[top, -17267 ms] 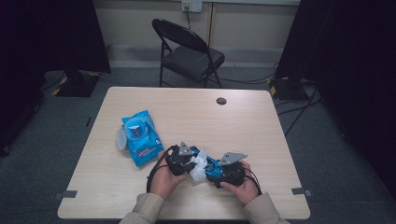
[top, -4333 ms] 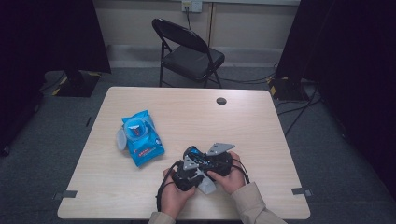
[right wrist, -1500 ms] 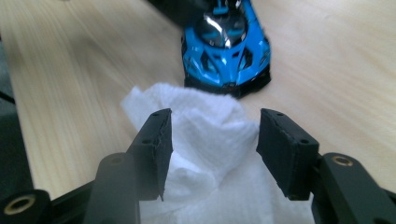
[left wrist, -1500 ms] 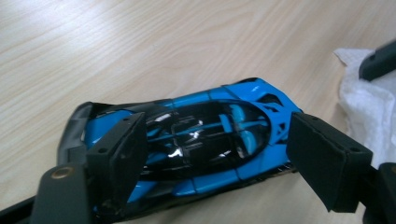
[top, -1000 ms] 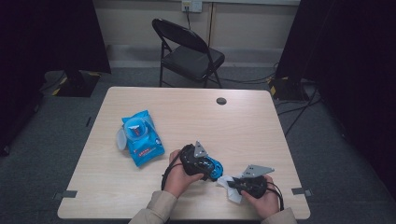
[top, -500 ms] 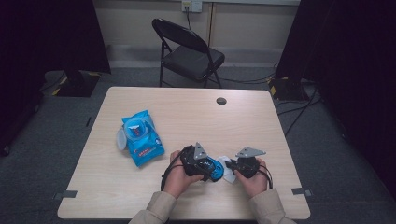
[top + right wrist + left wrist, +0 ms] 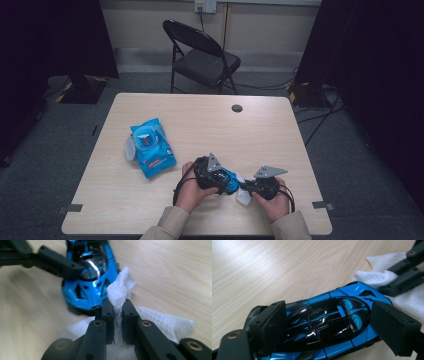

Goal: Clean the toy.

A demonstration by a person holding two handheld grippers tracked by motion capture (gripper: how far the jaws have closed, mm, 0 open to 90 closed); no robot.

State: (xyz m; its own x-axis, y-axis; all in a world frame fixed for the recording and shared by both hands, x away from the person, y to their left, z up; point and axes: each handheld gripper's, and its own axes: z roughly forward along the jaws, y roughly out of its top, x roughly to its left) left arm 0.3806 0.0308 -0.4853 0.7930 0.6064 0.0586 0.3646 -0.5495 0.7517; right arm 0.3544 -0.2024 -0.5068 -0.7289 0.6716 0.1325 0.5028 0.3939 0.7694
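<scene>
A blue toy car (image 7: pixel 332 322) is clamped between the left gripper (image 7: pixel 332 325) jaws; a white wipe (image 7: pixel 120 293), pinched by the right gripper (image 7: pixel 117 315), touches the car's end.

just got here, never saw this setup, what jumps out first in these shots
A glossy blue toy car sits clamped between the left gripper jaws near the table's front edge. The right gripper pinches a white wipe against the car's end. Farther left lies a blue wipes pack.
</scene>
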